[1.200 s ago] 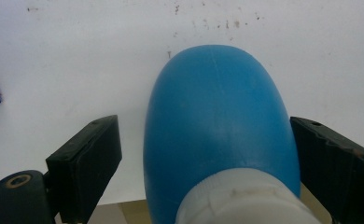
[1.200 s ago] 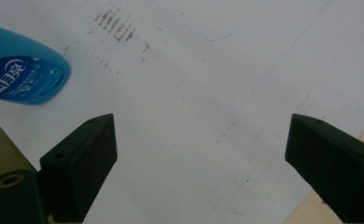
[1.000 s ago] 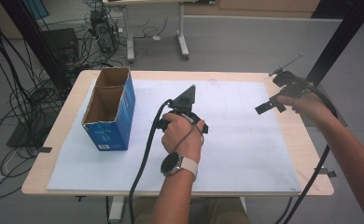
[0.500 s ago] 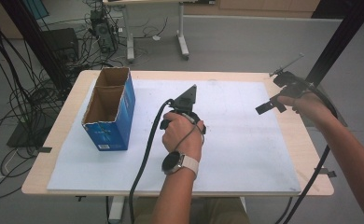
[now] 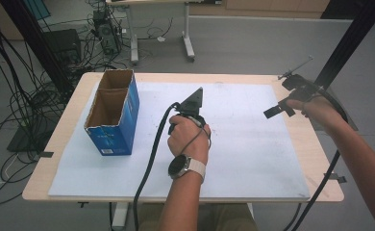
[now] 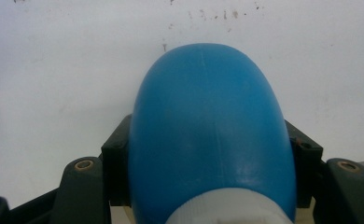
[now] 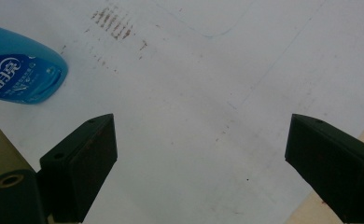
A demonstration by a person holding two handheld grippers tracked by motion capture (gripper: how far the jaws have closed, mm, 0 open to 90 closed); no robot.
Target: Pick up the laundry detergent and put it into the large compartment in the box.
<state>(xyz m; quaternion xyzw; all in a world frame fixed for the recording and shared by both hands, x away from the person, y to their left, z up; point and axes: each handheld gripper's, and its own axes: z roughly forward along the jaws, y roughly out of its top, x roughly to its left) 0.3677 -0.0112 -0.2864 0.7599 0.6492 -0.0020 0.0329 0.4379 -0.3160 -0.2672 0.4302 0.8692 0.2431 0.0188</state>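
Blue bottle sits squarely between the left gripper jaws — just closed, clamping it

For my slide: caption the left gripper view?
Left tool shut on a blue bottle above the white mat.

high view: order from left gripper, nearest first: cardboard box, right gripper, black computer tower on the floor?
1. Cardboard box, on the table just left of the left gripper.
2. Right gripper, over the table's right edge.
3. Black computer tower, on the floor beyond the far-left corner.
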